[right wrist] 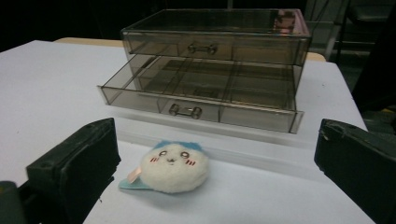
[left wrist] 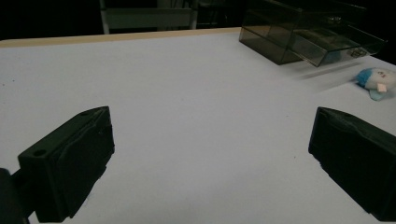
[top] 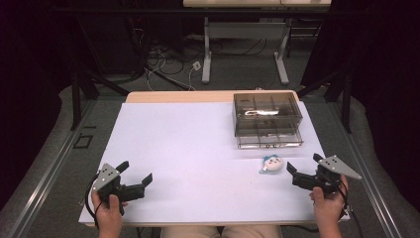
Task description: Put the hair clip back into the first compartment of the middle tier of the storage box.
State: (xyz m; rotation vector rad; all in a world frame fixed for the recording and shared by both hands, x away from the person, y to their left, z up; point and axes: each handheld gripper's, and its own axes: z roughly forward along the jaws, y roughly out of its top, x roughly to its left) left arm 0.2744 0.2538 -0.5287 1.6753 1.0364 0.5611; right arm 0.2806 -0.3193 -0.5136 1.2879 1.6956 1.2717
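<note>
A small white plush toy (top: 271, 164) with blue ears and a pink-cheeked face lies on the white table, just in front of a smoky clear drawer box (top: 267, 119). The box's lower drawer (right wrist: 201, 100) is pulled out and looks empty; the upper drawer is closed. My right gripper (top: 303, 167) is open near the front right edge, just right of the toy, which lies a little ahead between its jaws in the right gripper view (right wrist: 173, 167). My left gripper (top: 134, 172) is open at the front left, over bare table. The toy (left wrist: 376, 82) and box (left wrist: 310, 36) sit far off in the left gripper view.
The white table top (top: 188, 144) has a wooden strip along its far edge. Beyond it stand a desk frame's legs (top: 207, 54) and loose cables on the floor. Dark curtains close in both sides.
</note>
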